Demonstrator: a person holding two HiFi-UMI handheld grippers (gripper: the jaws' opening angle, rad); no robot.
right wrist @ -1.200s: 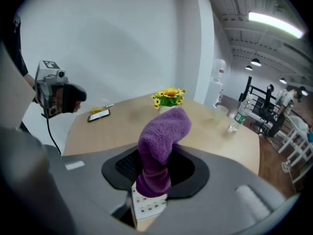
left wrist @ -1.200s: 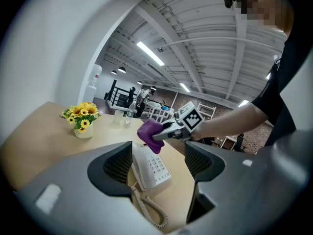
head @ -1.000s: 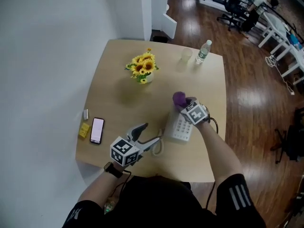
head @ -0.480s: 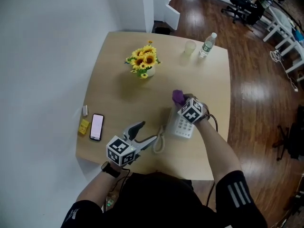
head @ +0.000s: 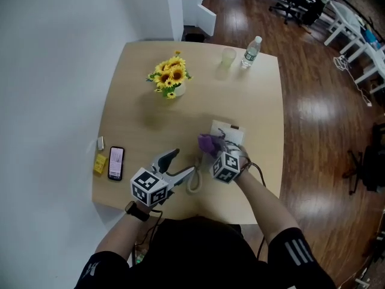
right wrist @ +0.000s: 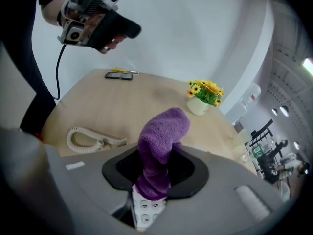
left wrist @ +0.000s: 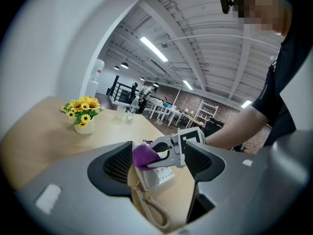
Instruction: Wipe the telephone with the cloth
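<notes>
I find my right hand-held gripper [right wrist: 155, 177] clamped shut on the purple cloth [right wrist: 161, 131], with the white telephone [right wrist: 143, 210] directly beneath its jaws on the counter [right wrist: 122, 102]. My left hand-held gripper [left wrist: 156, 168] is wide open and empty, raised above the coiled cord [left wrist: 155, 217].

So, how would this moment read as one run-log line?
right hand-held gripper: shut on cloth | cloth: over telephone | left hand-held gripper: open, empty

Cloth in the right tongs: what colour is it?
Purple. The cloth shows best in the right gripper view.
</notes>
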